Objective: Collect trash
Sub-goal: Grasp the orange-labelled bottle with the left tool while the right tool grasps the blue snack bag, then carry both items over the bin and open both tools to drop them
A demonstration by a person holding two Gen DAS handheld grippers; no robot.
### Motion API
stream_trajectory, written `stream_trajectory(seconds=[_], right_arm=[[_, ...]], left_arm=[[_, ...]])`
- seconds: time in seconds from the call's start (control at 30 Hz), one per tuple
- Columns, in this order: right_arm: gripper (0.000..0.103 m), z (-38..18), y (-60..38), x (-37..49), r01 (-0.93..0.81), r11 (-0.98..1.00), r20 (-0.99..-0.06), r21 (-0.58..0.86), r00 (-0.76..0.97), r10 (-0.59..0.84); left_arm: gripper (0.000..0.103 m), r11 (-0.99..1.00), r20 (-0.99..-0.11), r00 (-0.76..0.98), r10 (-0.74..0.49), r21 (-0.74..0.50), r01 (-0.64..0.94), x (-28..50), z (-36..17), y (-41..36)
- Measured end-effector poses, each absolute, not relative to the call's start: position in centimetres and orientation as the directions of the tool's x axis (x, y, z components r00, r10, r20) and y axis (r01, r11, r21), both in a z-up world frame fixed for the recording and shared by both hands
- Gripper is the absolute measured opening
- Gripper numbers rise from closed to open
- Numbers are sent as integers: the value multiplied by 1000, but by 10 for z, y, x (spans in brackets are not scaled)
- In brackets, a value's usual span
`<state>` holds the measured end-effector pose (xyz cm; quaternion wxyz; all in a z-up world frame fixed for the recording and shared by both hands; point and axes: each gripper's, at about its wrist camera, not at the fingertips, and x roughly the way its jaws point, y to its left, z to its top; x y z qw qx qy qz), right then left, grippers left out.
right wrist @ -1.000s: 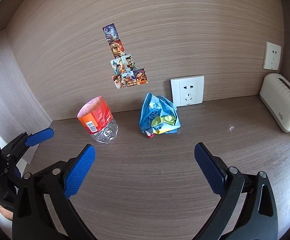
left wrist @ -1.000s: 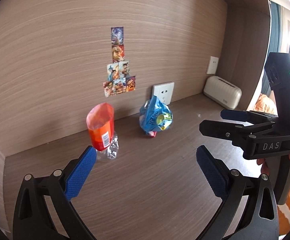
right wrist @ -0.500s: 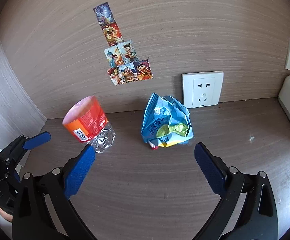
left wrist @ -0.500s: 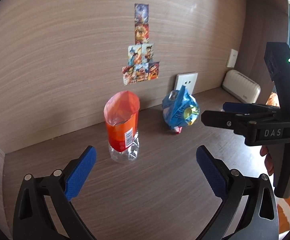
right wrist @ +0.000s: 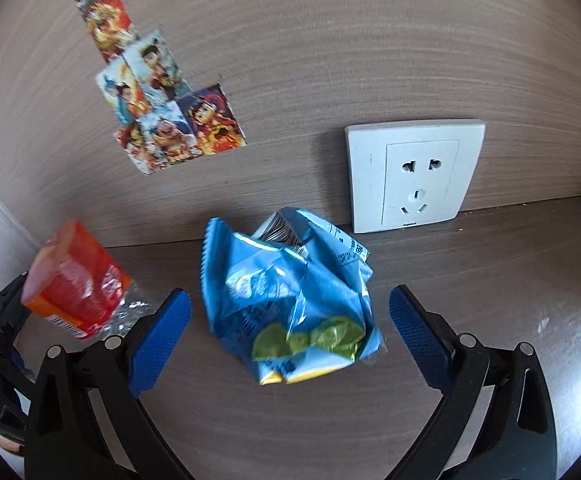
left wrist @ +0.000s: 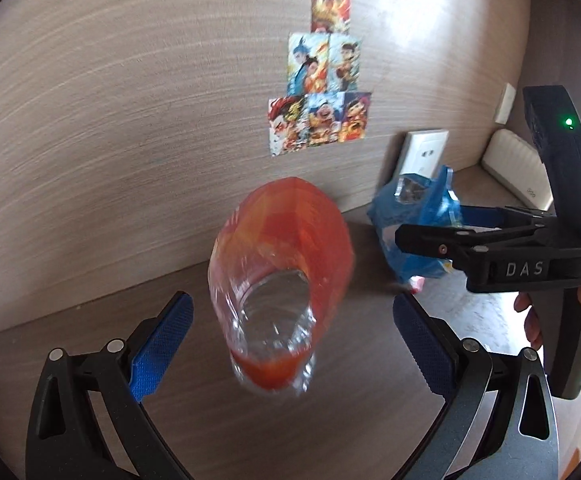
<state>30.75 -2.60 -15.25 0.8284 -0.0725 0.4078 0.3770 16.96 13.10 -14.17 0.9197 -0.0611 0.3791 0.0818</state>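
The cut-off plastic bottle (left wrist: 280, 292) with its orange label stands on the wooden desk (left wrist: 90, 360) near the back wall, and it now lies between the spread blue pads of the left gripper (left wrist: 290, 344); half a second ago it stood well beyond them. To its right, the crumpled blue snack bag (right wrist: 290, 304) rests on the desk just in front of the white wall socket (right wrist: 412, 174). The right gripper (right wrist: 288, 338), jaws wide apart, has likewise closed in, so the bag now sits between its pads, touching neither as far as the view shows. Both views are blurred by motion. Cartoon stickers (right wrist: 158, 104) on the wall loom larger than before. Far right, a white box (left wrist: 518, 172) sits on the desk.
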Motion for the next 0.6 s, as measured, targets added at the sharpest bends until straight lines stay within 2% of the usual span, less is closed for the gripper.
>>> stream_trajectory(seconds=[0.07, 0.13, 0.17, 0.2, 0.27, 0.6], right_arm=[[99, -158, -21, 312, -680, 715, -742, 165, 392, 544], [98, -161, -19, 314, -681, 711, -745, 177, 379, 549], [86, -162, -20, 314, -681, 709, -741, 184, 378, 555], [82, -162, -21, 313, -681, 709, -740, 181, 381, 555], [81, -161, -23, 309, -685, 706, -739, 179, 381, 556], [80, -121, -68, 256, -701, 696, -675, 153, 440, 592]], left_arm=[[95, 979, -717, 691, 96, -56, -195, 175, -146, 133], [81, 978, -729, 680, 84, -70, -196, 178, -150, 136], [69, 977, -738, 670, 78, -76, -198, 180, -153, 137], [58, 978, -744, 664, 70, -81, -195, 181, -155, 137], [50, 978, -750, 659, 53, -95, -187, 180, -157, 137], [49, 980, -721, 692, 37, -110, -167, 142, -127, 118]])
